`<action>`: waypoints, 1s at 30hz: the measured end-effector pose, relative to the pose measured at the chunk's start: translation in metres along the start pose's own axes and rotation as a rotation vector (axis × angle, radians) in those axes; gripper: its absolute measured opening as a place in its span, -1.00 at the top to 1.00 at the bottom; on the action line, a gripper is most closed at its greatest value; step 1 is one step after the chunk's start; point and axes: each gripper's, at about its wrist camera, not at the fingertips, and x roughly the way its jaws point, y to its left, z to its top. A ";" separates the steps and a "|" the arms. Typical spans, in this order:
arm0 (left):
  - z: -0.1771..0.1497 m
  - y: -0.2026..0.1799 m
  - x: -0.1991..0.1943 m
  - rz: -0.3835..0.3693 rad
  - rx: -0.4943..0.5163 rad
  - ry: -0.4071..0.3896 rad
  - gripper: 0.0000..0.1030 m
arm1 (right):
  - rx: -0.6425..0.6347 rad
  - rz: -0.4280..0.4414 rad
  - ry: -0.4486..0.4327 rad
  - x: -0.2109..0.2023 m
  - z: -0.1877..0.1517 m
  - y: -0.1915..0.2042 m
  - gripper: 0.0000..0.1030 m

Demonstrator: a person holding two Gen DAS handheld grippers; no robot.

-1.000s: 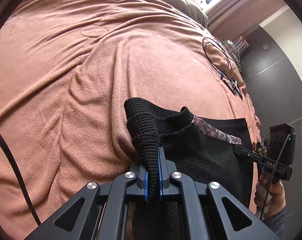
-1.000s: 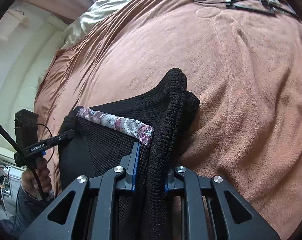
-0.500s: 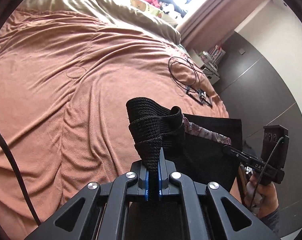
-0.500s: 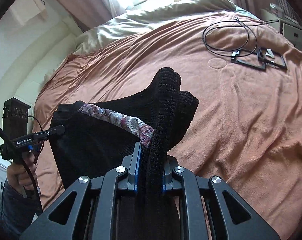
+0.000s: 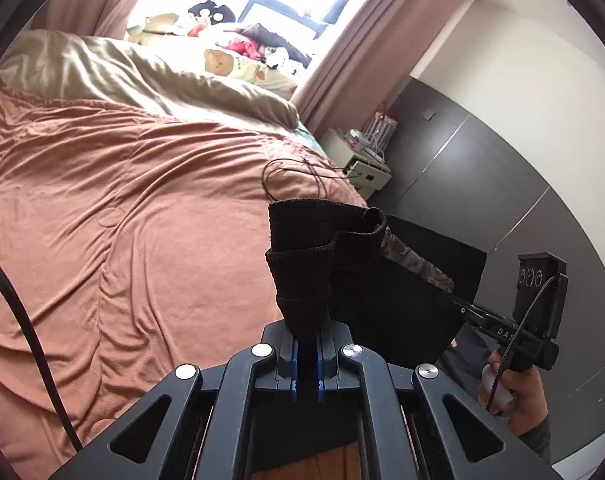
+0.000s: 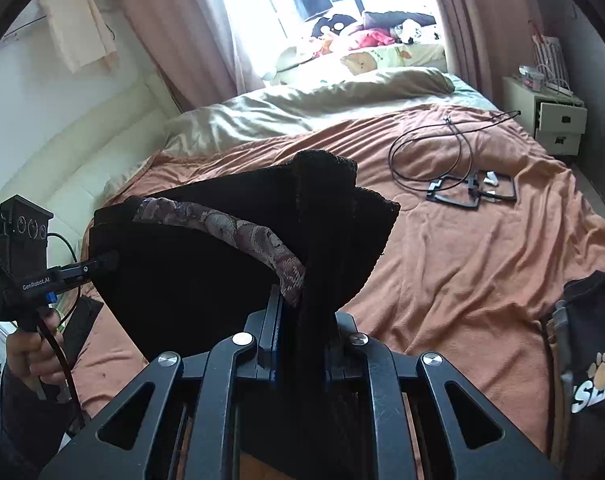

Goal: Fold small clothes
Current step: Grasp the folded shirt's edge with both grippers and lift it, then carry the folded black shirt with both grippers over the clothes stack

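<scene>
Both grippers clamp the black knit garment [image 5: 398, 300]: left gripper [image 5: 307, 354] at lower centre, right gripper [image 6: 302, 336] likewise, cloth hanging between them over the bed [image 5: 142, 216]. Best bet: keep top edge taut and level, corners matched.

- Left wrist view looks along its tongs [image 5: 307, 360], angled down across the bed [image 5: 122, 220], window at 12 o'clock.
- Right wrist view does likewise.
- Both share the black garment [image 5: 390, 300] close up, and the cable [image 6: 430, 152].
</scene>
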 end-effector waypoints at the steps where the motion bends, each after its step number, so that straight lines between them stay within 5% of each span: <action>1: 0.000 -0.008 -0.003 -0.005 0.010 -0.004 0.89 | -0.002 -0.008 -0.014 -0.012 -0.001 0.000 0.77; 13: 0.002 -0.123 -0.003 -0.133 0.103 -0.019 0.89 | -0.009 -0.127 -0.146 -0.161 -0.023 -0.009 0.78; 30: -0.036 -0.308 0.048 -0.376 0.215 0.092 0.89 | 0.061 -0.342 -0.277 -0.336 -0.097 -0.026 0.79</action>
